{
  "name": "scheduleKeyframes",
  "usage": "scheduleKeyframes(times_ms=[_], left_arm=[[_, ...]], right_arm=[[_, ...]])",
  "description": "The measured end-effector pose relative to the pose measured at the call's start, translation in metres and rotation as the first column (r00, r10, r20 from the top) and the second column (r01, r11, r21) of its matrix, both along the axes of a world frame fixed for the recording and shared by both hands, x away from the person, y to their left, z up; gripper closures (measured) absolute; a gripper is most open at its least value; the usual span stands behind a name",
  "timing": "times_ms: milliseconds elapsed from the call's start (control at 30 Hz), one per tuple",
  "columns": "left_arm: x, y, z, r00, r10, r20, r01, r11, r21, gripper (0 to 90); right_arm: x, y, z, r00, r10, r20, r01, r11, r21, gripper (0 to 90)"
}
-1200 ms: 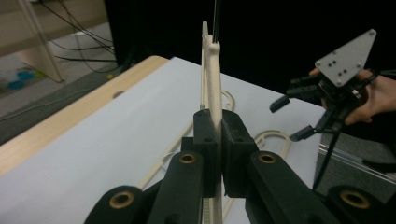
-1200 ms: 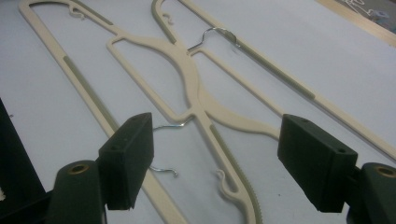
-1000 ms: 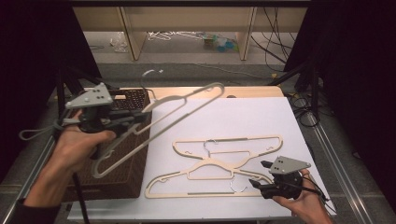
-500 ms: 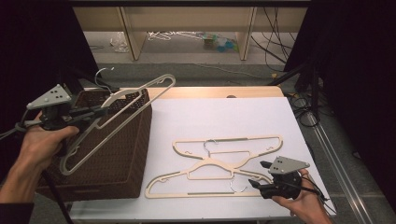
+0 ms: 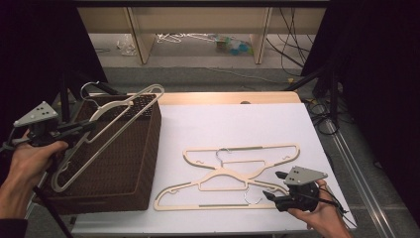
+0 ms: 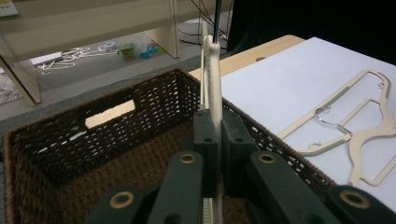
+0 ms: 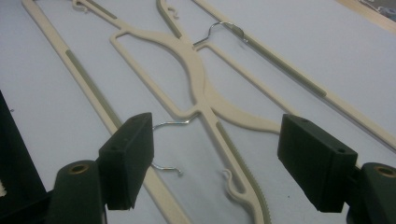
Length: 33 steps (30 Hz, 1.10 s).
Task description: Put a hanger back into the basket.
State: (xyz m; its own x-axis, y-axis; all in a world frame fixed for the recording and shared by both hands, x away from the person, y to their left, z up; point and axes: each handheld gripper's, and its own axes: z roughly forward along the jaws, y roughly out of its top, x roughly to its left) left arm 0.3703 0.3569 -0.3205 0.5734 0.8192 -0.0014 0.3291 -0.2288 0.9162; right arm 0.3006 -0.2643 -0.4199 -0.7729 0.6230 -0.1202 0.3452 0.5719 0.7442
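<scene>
Wicker basket (image 5: pixel 124 163), desk's left edge: I am lowering into it. Held hanger (image 5: pixel 106 129), tilted over the basket: I am easing it flat so its hook clears the rim. Left gripper (image 6: pixel 215 122): clamping the hanger's bar. Right gripper (image 7: pixel 215 154): waiting wide open, empty, above two hangers (image 5: pixel 233 173) near the front edge.
</scene>
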Motion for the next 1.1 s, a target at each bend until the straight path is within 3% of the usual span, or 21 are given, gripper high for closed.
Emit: scheduleKeyframes(times_ms=[433, 533, 633, 800, 900, 967, 1000, 1033, 1067, 1100], left_arm=[[-0.004, 0.021, -0.021, 0.9987, 0.047, -0.020, -0.047, 0.9988, -0.009, 85.8], [-0.005, 0.024, -0.025, 0.9979, 0.057, -0.028, -0.058, 0.9976, -0.036, 85.8], [-0.003, 0.025, -0.031, 0.9975, 0.053, -0.048, -0.055, 0.9978, -0.036, 85.8], [0.004, 0.020, -0.040, 0.9932, 0.069, -0.094, -0.071, 0.9973, -0.018, 85.7], [0.012, 0.016, -0.047, 0.9937, 0.047, -0.101, -0.047, 0.9989, -0.002, 85.6], [0.015, 0.013, -0.052, 0.9897, 0.060, -0.130, -0.061, 0.9982, 0.003, 85.6], [0.018, 0.015, -0.055, 0.9918, 0.040, -0.121, -0.036, 0.9987, 0.036, 85.5], [0.018, 0.011, -0.059, 0.9876, 0.065, -0.143, -0.063, 0.9979, 0.016, 85.5], [0.021, 0.012, -0.061, 0.9900, 0.047, -0.133, -0.041, 0.9982, 0.043, 85.5], [0.022, 0.011, -0.065, 0.9865, 0.063, -0.151, -0.055, 0.9969, 0.056, 85.5]], right_arm=[[0.000, 0.001, -0.001, 1.0000, -0.001, -0.008, 0.001, 1.000, 0.000, 28.1], [0.000, 0.001, -0.001, 1.0000, 0.000, -0.008, 0.000, 1.000, -0.002, 28.1], [0.000, 0.001, -0.002, 0.9999, 0.003, -0.013, -0.003, 1.000, -0.003, 28.1], [0.000, 0.002, -0.002, 0.9998, 0.002, -0.018, -0.002, 1.000, -0.005, 28.1], [0.000, 0.002, -0.003, 0.9999, 0.007, -0.014, -0.007, 1.000, -0.013, 28.1], [0.000, 0.002, -0.003, 0.9998, 0.012, -0.018, -0.012, 1.000, -0.013, 28.1], [0.000, 0.002, -0.003, 0.9998, 0.010, -0.019, -0.010, 1.000, -0.013, 28.1], [0.000, 0.002, -0.003, 0.9997, 0.010, -0.021, -0.011, 1.000, -0.013, 28.1], [0.000, 0.002, -0.003, 0.9998, 0.013, -0.018, -0.013, 1.000, -0.014, 28.1], [0.000, 0.002, -0.003, 0.9998, 0.013, -0.018, -0.013, 1.000, -0.015, 28.1]])
